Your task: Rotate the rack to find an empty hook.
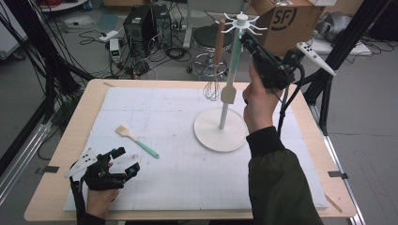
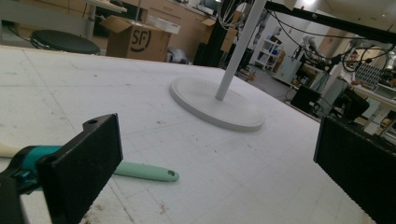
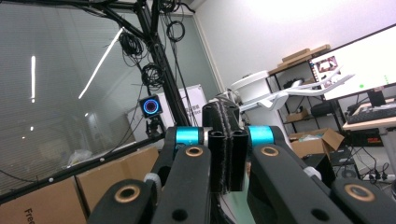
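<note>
In the upper right of the high view the right gripper (image 1: 247, 41) is raised beside the top of a white utensil stand (image 1: 220, 130), and its fingers are pressed flat together. They sit at the upper end of a mint-handled spatula (image 1: 231, 75) that hangs from the stand's crown of pegs, its pale blade low against the pole. Whether the fingers actually pinch the handle cannot be told. In the right gripper view the two pads meet face to face with no gap, a pale green shape just below them. A whisk (image 1: 215, 70) with a wooden handle hangs just left of the spatula.

At the lower left of the high view the left gripper (image 1: 126, 161) rests low over the white mat on the table (image 1: 61, 154), its fingers spread wide and holding nothing. A pastry brush (image 1: 136, 140) with a mint handle lies on the mat just above them — in the left gripper view its handle (image 2: 147, 171) runs out from behind the left-hand pad, untouched.
</note>
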